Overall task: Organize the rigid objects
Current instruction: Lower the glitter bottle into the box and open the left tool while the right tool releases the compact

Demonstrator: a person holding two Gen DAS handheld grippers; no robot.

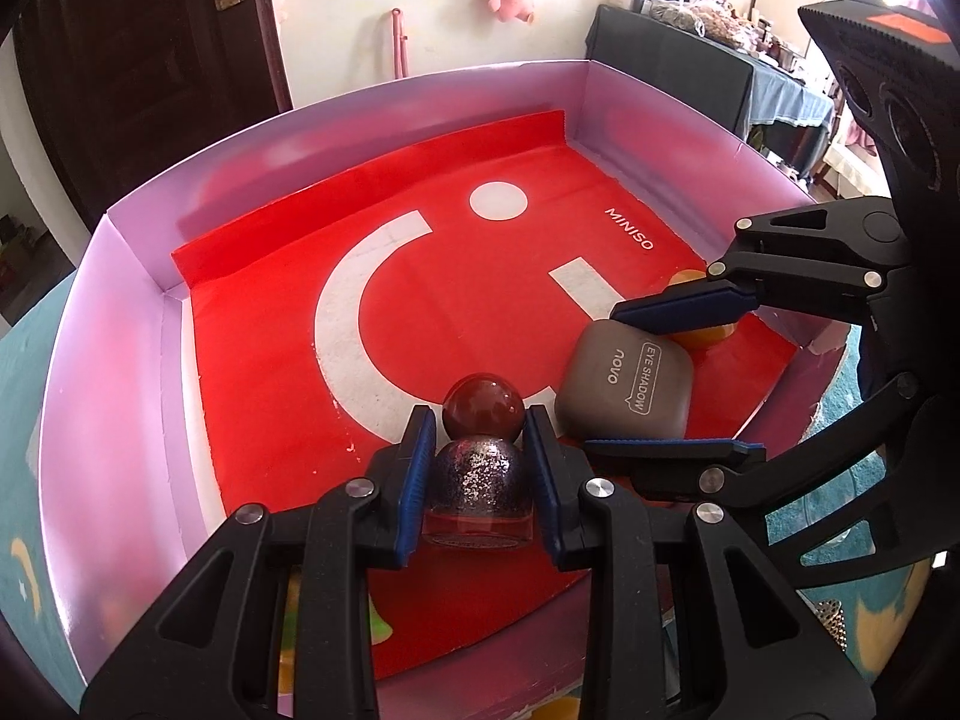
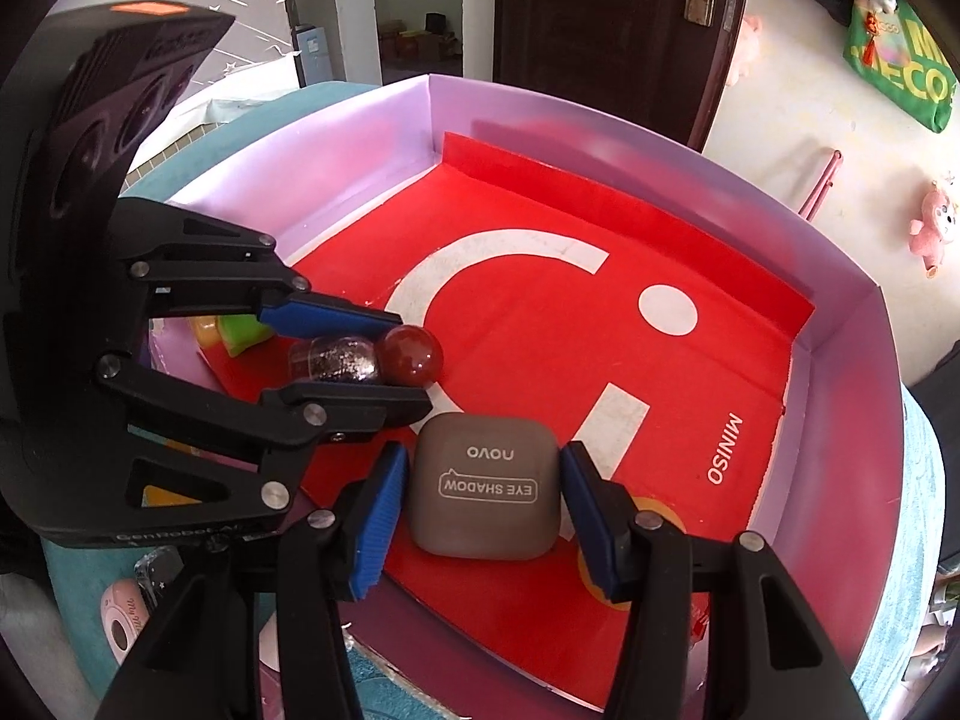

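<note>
as both tilt down, left gripper (image 1: 480, 480) clamps bottle (image 1: 480, 480)

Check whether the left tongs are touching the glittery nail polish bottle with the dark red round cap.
Touching. In the left wrist view both blue pads of the left tongs press the sides of the glittery nail polish bottle, with no gap visible.

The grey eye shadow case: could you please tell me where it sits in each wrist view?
Left wrist view: eye shadow case lies right of centre, between the right tongs.
Right wrist view: it sits low in the middle, between the same blue pads.
Shared landmark: the white MINISO lettering on the red liner.
</note>
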